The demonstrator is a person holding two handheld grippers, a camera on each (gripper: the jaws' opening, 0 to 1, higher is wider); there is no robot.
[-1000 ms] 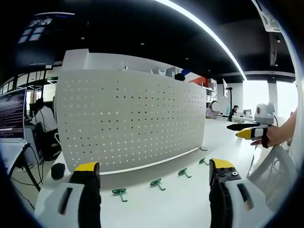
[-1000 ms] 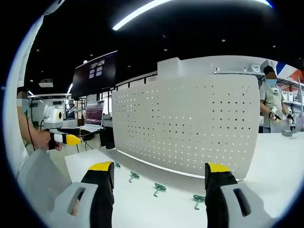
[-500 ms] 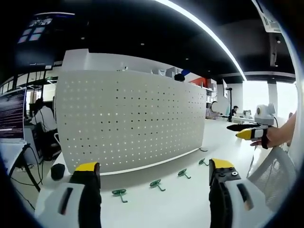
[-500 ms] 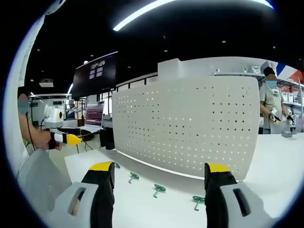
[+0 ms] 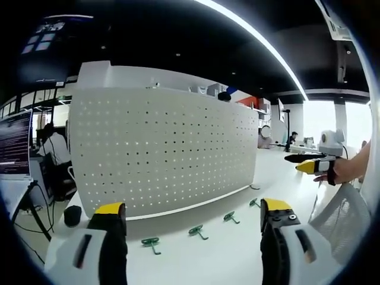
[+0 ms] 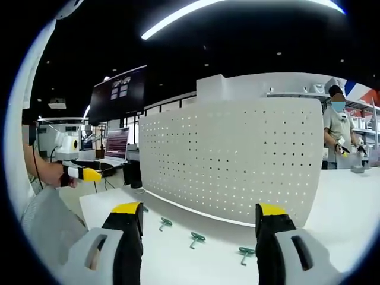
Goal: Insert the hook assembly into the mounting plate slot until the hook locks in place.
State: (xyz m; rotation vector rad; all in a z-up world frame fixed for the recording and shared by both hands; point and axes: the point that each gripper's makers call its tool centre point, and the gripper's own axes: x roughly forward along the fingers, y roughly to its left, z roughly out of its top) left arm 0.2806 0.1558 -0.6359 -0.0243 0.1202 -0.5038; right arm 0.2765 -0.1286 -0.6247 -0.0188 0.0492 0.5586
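Hooks, small green plastic ones [image 5: 151,242], lay light and rigid on the white counter [image 5: 225,255]; both tongs [image 5: 187,222] [image 6: 199,219] gaped, empty; stems looked the likeliest grip.

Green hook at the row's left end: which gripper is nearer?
Left. The left gripper has that green hook just ahead between its jaws; for the right gripper it is the farthest of the four, off to its left.

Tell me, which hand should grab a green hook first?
Probably the right, just barely. Both are open and empty, but a green hook lies centred between the right tongs, seemingly a bit nearer than the middle hook ahead of the left tongs.
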